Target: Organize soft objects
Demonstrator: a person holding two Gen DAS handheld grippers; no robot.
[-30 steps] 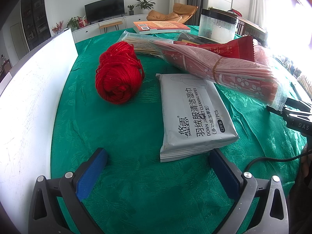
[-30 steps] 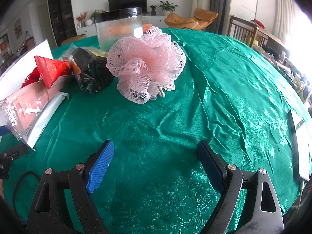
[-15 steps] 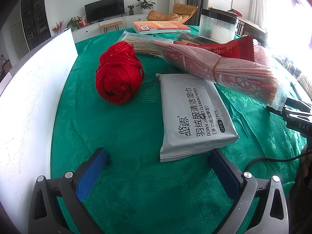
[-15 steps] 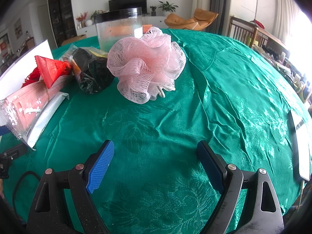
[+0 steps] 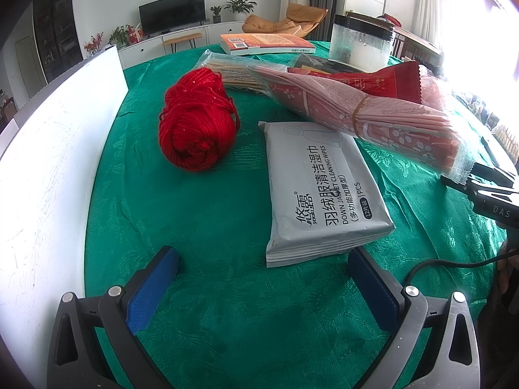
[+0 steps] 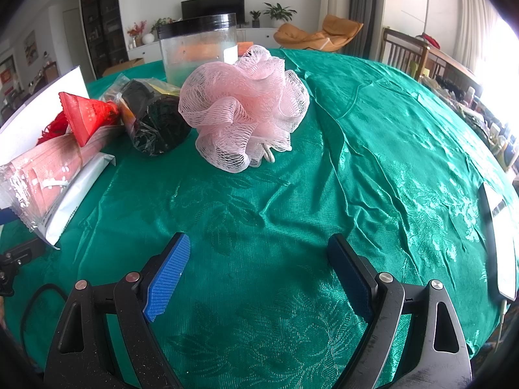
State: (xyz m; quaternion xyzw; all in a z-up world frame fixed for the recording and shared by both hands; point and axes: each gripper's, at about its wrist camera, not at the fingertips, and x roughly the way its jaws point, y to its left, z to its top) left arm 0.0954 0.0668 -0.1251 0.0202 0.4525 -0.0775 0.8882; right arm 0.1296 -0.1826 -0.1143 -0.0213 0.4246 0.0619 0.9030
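Nothing has moved since the earlier frames. Left claw [image 5: 262, 287]: spread, empty, low over the green counter [image 5: 194, 214], near edge of grey wet-wipes pack [image 5: 321, 191] between its tips, red yarn ball [image 5: 198, 120] beyond to the left. Right claw [image 6: 259, 272]: spread, empty, pink mesh bath pouf [image 6: 245, 110] well ahead on the counter.

Both tongs — left [image 5: 262, 265], right [image 6: 259, 256] — agape
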